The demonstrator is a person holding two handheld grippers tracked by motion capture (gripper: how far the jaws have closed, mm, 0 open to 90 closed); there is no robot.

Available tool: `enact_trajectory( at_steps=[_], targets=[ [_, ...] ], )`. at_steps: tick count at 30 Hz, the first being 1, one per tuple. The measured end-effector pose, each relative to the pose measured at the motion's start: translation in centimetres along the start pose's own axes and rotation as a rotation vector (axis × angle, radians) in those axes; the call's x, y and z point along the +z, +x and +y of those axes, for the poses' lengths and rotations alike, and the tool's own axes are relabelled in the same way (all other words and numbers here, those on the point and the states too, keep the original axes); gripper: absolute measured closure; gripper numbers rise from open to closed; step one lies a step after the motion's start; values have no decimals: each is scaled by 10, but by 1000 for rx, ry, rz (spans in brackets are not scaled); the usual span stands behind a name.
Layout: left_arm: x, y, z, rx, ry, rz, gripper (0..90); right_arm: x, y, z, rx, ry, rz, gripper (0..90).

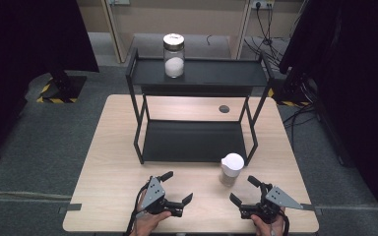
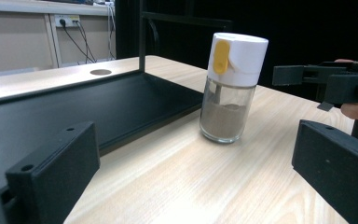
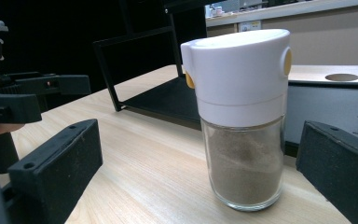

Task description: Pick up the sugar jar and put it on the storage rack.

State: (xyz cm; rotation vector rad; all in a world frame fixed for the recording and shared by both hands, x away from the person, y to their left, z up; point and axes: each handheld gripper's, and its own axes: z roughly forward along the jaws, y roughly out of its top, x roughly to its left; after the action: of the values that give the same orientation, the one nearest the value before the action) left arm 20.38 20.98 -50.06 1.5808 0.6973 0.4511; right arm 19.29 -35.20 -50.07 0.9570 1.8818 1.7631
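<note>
Pale wood table [image 1: 118, 162], seemingly grey carpet [image 1: 44, 142].

A glass shaker [image 1: 230, 169] with a white cap and a yellow tab stands upright on the pale wood surface [image 1: 108, 167], just in front of the black shelf rack's [image 1: 197, 142] lower tray. Brown powder fills roughly its lower half; its cap is closed.

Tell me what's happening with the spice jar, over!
Left hand-held gripper open, right hand-held gripper open, both empty. Spice jar upright on table, ungrabbed. Nothing in the way.
</note>
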Motion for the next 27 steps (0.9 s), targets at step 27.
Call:
enact_trajectory(
  at_steps=[27],
  targets=[
    [-2,-3,-9,-13,8,-1,1,1,-1,0,7,2,8,7]
  ],
)
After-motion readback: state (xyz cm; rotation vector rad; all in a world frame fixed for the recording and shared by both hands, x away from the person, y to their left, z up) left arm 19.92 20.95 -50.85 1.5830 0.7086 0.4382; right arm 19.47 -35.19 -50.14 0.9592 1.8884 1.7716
